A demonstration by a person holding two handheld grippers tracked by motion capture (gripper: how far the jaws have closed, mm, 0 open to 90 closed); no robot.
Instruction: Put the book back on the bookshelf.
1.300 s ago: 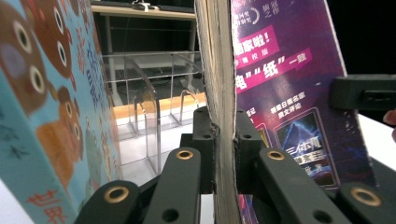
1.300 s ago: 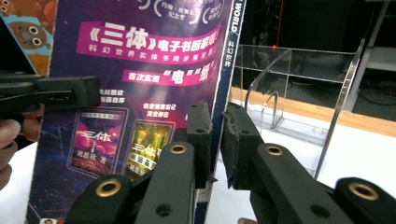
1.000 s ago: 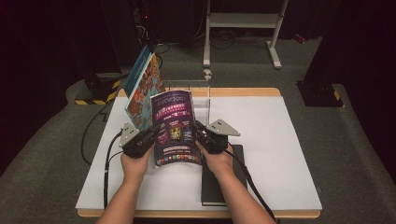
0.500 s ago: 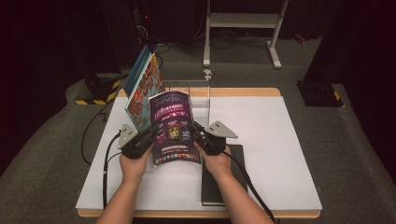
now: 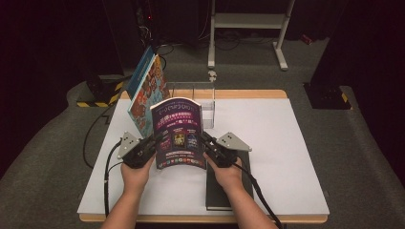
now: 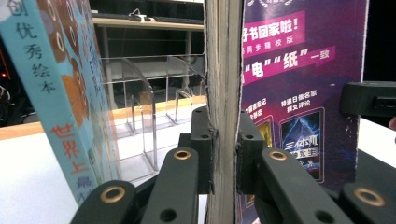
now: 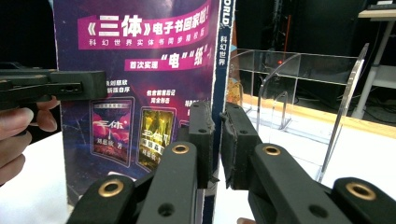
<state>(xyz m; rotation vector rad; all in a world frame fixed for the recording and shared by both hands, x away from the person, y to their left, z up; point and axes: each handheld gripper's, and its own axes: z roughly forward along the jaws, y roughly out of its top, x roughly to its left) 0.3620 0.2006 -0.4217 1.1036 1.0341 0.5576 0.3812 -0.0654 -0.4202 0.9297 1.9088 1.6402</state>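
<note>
Hand-held gripper left [image 5: 152, 142] clamped on the purple book's [image 5: 178, 132] page edge, hand-held gripper right [image 5: 206, 141] clamped on its spine; I've got it upright over the surface [image 5: 286, 143]. I'd keep both grips level so it goes straight into the clear rack [image 5: 191, 95] behind. Watch the blue picture book [image 5: 145, 93] leaning close at left, and the dark book [image 5: 217, 193] lying under my right wrist.

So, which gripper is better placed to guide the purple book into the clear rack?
Probably the right gripper: it clamps the purple book on the side nearer the clear rack. The left gripper sits beside the leaning blue book.
</note>
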